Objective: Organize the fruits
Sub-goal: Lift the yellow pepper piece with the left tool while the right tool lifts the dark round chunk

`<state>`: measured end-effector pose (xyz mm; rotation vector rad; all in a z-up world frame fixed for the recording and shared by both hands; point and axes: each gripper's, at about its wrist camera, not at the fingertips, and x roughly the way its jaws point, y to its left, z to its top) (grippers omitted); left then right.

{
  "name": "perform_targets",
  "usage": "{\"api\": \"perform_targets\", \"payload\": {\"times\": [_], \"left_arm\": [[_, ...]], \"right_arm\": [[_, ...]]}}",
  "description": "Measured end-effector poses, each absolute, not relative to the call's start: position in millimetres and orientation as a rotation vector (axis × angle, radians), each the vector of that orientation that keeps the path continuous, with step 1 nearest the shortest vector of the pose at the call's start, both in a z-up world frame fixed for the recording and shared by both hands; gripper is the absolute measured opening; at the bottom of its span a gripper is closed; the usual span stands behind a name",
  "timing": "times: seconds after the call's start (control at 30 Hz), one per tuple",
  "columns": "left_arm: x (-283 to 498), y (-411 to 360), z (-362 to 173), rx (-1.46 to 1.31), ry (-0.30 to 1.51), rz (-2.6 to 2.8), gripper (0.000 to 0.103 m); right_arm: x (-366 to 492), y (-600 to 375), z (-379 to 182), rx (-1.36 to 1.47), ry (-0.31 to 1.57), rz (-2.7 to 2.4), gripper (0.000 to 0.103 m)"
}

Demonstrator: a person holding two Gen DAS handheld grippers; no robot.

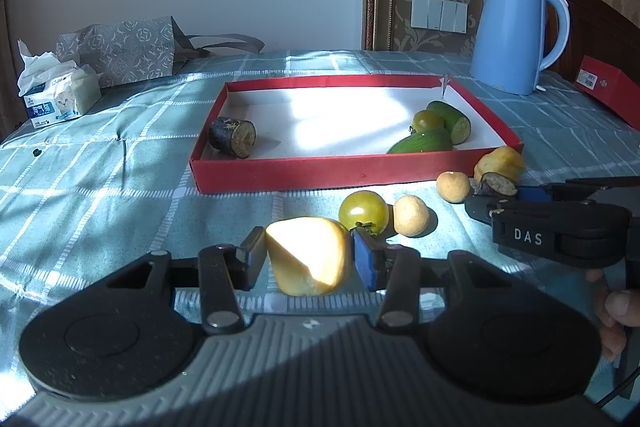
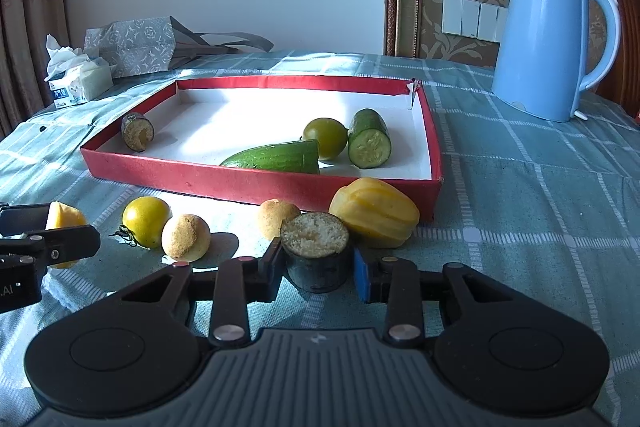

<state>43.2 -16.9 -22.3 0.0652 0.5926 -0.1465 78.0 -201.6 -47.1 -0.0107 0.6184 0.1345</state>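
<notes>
My left gripper (image 1: 308, 257) is shut on a pale yellow fruit chunk (image 1: 308, 251) that rests on the checked cloth. My right gripper (image 2: 318, 269) is shut on a dark eggplant stub (image 2: 314, 247), cut face up, near the front right corner of the red tray (image 2: 200, 179). Inside the tray lie another eggplant stub (image 2: 138, 131), two cucumber pieces (image 2: 276, 157) and a green tomato (image 2: 325, 138). On the cloth in front of the tray sit a yellow-green tomato (image 2: 146, 221), two brown round fruits (image 2: 185, 237) and a ridged yellow fruit (image 2: 374, 213).
A blue kettle (image 2: 556, 43) stands at the back right. A tissue pack (image 1: 60, 99) and a patterned paper bag (image 1: 120, 51) are at the back left. A red box (image 1: 608, 87) lies at the right edge. A hand (image 1: 616, 311) holds the right gripper.
</notes>
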Motion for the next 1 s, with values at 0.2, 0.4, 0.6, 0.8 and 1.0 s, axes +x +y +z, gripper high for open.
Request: {"api": "perform_targets", "payload": {"times": [0.2,0.4,0.6,0.8,1.0], "left_arm": [[44,-17,-22,0.068,0.591,-0.144,0.043],[45,-15,-22,0.070,0.589,-0.139,0.043],[47,-14,-20,0.074,0.588,-0.131,0.043],[47,-15,-20,0.077,0.587,-0.129,0.043],[48,-15,-17,0.085,0.580,-0.125,0.043]], "right_arm": [[62,-207,-46,0.014,0.610,0.134,0.034],[43,-212,-41,0.008,0.595,0.127,0.034],[28,-215,-31,-0.002,0.567,0.125,0.034],[23,-217,-27,-0.007,0.557,0.125,0.034],[21,-217,-27,-0.007,0.555,0.129,0.034]]}}
